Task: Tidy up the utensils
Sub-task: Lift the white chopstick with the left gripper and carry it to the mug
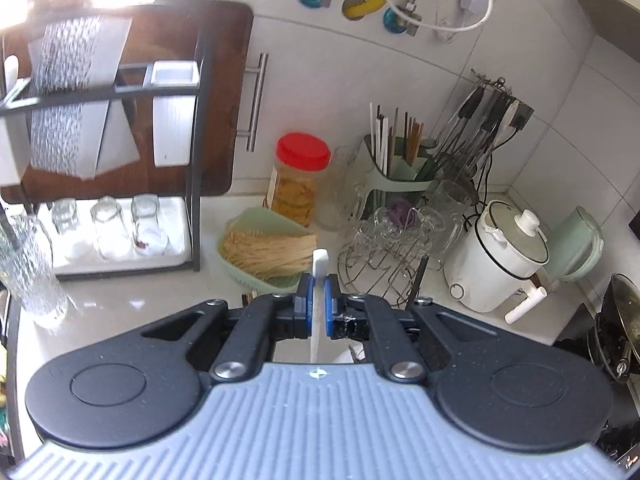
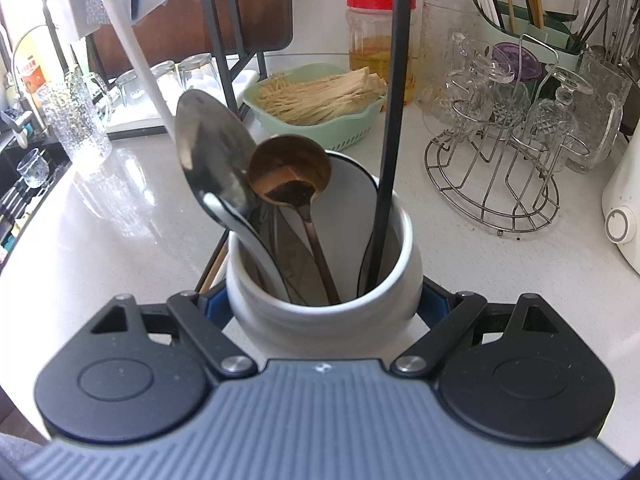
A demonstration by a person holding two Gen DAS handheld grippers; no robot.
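Both grippers hold: left gripper (image 1: 319, 307) a white handle (image 1: 319, 280), right gripper (image 2: 324, 304) the crock (image 2: 324, 280).

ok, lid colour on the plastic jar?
Red lid on the plastic jar; clearest in the left wrist view.

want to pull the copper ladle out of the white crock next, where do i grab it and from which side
Grip the copper ladle on its thin stem just below the bowl, coming from above. The stem leans up out of the white crock, so only its upper part is clear. The steel spoon crowds its left and the black handle stands to its right, so probably close across the stem between them.
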